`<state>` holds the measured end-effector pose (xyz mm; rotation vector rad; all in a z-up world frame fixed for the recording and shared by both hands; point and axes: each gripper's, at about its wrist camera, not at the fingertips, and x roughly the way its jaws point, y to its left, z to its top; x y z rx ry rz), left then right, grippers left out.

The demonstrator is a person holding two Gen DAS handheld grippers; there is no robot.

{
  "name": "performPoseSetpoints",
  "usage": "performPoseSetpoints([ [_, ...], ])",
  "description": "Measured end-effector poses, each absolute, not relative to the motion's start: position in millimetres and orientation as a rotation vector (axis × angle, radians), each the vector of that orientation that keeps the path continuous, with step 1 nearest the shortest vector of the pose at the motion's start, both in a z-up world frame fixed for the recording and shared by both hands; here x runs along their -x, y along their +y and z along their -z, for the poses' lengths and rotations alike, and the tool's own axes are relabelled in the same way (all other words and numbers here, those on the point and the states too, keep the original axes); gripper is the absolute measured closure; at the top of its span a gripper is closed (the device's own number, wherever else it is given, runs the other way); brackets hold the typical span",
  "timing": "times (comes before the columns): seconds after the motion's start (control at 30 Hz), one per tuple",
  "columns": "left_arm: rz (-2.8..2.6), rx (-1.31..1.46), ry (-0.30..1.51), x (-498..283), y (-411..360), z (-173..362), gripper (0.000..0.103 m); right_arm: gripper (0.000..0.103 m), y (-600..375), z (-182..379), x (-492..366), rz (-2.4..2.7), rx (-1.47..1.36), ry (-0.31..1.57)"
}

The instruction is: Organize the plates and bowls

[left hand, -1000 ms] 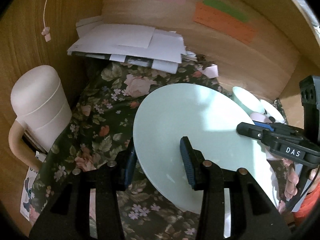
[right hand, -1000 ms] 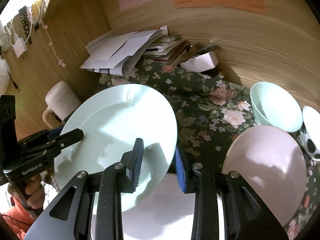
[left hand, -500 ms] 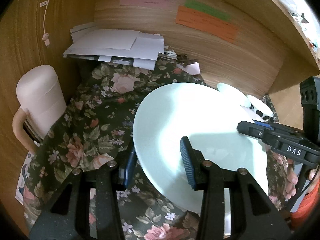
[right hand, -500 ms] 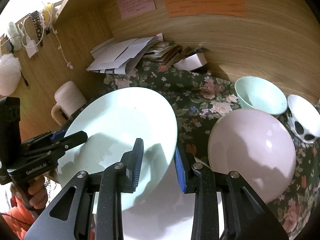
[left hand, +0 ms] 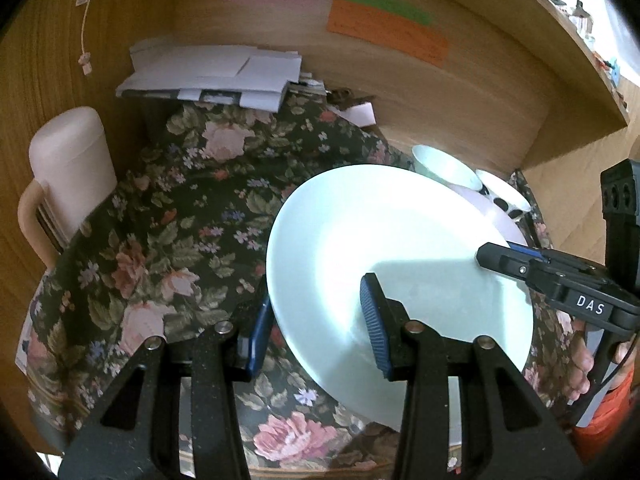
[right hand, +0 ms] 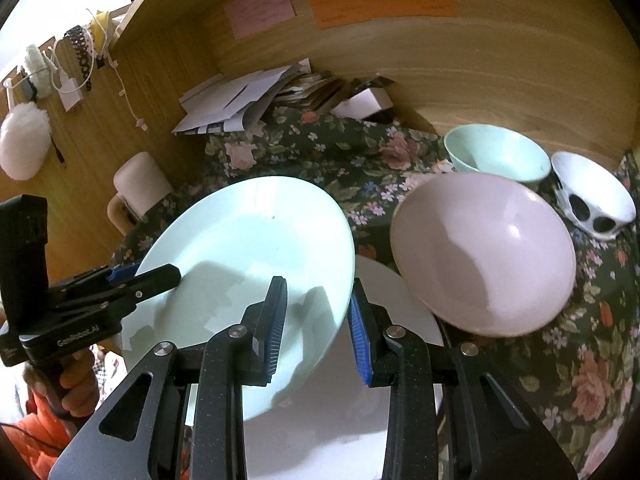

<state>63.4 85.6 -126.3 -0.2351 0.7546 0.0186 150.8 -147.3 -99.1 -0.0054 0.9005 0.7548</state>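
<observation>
**Pale green plate pinched at two rim points, tilted above the tabletop**

On my left, the left hand-held gripper (left hand: 316, 328) straddles the rim of the pale green plate (left hand: 396, 248), one blue ribbed pad under it and one on its face; I read it as clamped on. The plate looks glazed, stiff and slick, so I judge it breakable and prone to slide; the rim is the only sensible hold. It hangs tilted over the floral tablecloth (left hand: 168, 240) and a white plate (right hand: 360, 420). The right hand-held gripper (right hand: 318, 332) likewise bites the opposite rim. Further right sit a matte pink bowl (right hand: 484, 252), a green bowl (right hand: 498, 156) and a spotted white one (right hand: 592, 196).
</observation>
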Motion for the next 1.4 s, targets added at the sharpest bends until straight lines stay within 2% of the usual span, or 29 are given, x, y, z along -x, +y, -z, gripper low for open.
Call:
performPoseSetpoints([
  [1.4,0.041,0.205,0.878,-68.8,39.7,173.1,0.061,0.074,-191.1,139.0,-137.7,-0.677,-0.054,0.995],
])
